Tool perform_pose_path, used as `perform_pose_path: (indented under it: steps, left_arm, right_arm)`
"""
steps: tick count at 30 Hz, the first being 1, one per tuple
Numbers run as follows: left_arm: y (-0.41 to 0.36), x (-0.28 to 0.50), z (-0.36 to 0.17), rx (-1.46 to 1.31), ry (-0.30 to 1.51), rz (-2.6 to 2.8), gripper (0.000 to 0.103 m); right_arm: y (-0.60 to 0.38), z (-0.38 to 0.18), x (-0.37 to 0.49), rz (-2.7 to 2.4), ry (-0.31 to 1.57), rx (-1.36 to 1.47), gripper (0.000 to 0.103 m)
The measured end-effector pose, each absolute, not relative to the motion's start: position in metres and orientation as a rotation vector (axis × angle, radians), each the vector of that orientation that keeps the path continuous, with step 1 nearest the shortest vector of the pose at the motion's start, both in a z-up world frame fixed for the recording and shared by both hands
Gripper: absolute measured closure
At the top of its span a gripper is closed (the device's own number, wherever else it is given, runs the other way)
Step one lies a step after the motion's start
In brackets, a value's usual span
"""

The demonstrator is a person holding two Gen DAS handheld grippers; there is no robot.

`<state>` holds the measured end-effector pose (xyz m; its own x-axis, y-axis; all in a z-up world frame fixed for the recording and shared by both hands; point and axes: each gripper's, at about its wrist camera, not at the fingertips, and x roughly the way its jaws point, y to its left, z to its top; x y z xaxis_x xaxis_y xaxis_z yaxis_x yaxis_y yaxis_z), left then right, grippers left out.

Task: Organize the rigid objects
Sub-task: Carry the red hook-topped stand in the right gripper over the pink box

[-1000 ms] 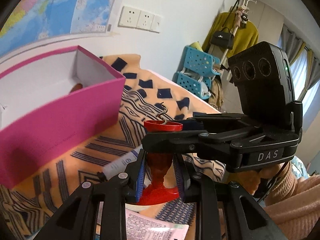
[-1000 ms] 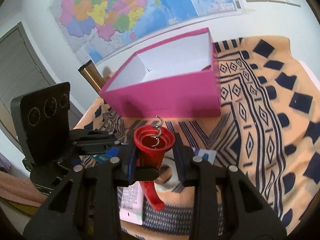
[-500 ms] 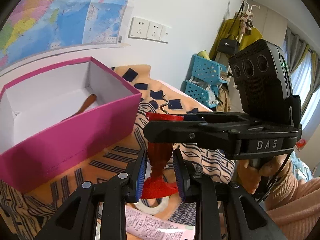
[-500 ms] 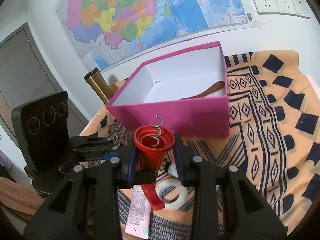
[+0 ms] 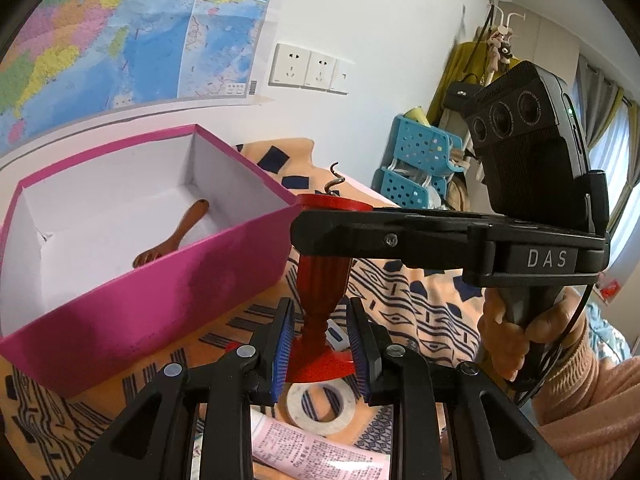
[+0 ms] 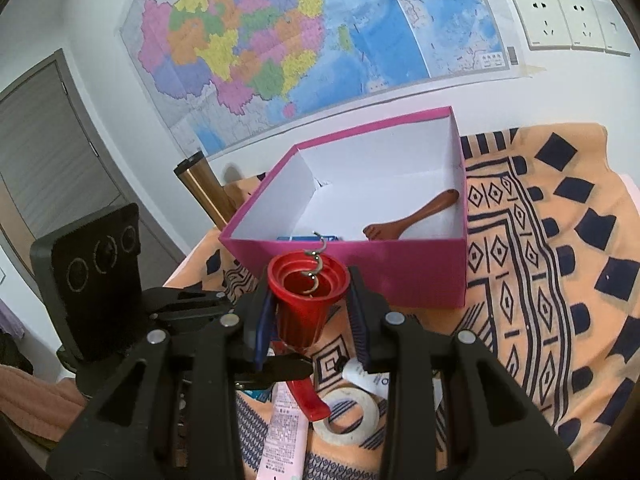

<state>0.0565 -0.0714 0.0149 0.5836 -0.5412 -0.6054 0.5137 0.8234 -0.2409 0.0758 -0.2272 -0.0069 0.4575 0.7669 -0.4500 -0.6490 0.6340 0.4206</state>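
Two grippers point(image 5: 320, 344) point(image 6: 308, 320) shut on one red corkscrew point(image 6: 306, 304), standing upright, up off the cloth, with the pink box point(image 6: 360, 264) just behind, on the far side.

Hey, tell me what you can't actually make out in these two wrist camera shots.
- Red plastic corkscrew: in the left wrist view the right gripper's black bar hides its upper body.
- Blue flat item in the pink cardboard box: right wrist view, the box's front wall hides most of it.
- Pink printed tube: its text is too small to read; the gripper frame cuts it off.
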Motion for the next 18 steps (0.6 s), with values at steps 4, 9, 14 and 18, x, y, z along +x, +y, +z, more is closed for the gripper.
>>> perform_pose_path:
  steps: [4, 9, 14, 18]
  left_arm:
    - [-0.069, 0.059, 0.018, -0.039, 0.714, -0.605, 0.077]
    - [-0.067, 0.06, 0.023, -0.028, 0.705, -0.598, 0.077]
    - [-0.064, 0.064, 0.03, -0.023, 0.689, -0.588, 0.077]
    - [-0.061, 0.07, 0.037, -0.007, 0.676, -0.566, 0.077]
  right_arm:
    - [-0.225, -0.002, 0.08, 0.886, 0.646, 0.201, 0.067]
    - [-0.221, 0.003, 0.086, 0.89, 0.635, 0.202, 0.067]
    - [-0.218, 0.011, 0.093, 0.896, 0.623, 0.2, 0.067]
    - [-0.216, 0.017, 0.103, 0.905, 0.618, 0.211, 0.067]
